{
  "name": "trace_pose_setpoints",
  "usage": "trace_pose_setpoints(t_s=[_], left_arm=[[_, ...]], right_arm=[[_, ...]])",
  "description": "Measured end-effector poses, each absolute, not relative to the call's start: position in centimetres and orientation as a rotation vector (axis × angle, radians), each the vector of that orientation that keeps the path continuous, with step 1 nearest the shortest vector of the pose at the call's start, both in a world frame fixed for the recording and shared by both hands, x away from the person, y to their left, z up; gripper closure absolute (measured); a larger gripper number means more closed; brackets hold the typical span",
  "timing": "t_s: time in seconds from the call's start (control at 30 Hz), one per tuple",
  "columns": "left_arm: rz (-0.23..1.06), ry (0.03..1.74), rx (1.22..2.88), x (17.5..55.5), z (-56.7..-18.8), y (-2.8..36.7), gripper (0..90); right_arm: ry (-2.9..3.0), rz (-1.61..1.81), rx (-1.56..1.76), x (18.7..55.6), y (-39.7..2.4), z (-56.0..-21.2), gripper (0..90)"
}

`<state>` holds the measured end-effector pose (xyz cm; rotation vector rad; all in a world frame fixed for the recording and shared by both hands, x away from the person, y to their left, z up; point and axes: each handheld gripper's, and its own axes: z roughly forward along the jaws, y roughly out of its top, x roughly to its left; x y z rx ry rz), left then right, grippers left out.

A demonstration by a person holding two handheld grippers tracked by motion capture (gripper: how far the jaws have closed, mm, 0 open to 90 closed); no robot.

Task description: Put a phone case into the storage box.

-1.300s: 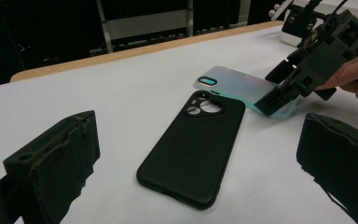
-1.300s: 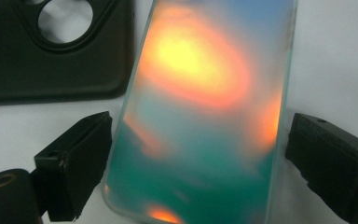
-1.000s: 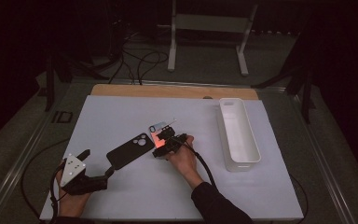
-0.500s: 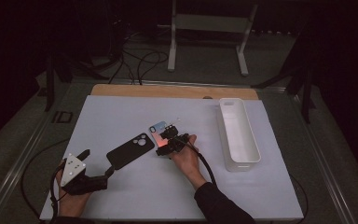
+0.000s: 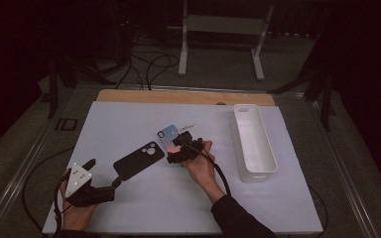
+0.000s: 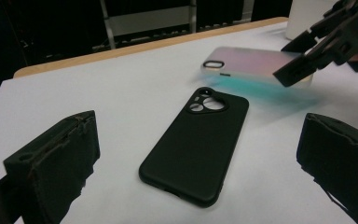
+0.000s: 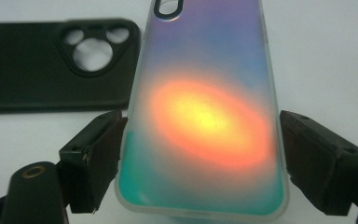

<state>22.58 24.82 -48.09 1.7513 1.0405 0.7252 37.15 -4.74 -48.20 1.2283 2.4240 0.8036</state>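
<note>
A long white bin (image 5: 254,144) stood on the right part of the white table mat (image 5: 129,119), its length running away from the near edge. Beyond the mat's far edge a strip of bare wooden tabletop (image 5: 144,95) showed, and a small dark square item (image 5: 65,124) lay just off the mat's left side. Farther back, on the dim floor, loose black cables (image 5: 151,67) curled beside a white metal stand (image 5: 218,29).
</note>
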Motion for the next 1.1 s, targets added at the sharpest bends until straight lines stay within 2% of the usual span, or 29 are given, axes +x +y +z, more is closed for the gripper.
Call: trace_pose_setpoints(t_s=[0.5, 1.1], left_arm=[[0.681, 1.052, 1.729, 22.7, -47.6, 24.3, 0.0], [0.437, 1.028, 1.637, 25.1, -45.3, 21.4, 0.0]], right_arm=[[2.362, 0.987, 1.18, 35.4, -6.1, -46.1, 16.9], [2.264, 1.192, 1.12, 32.9, -9.2, -43.7, 16.9]])
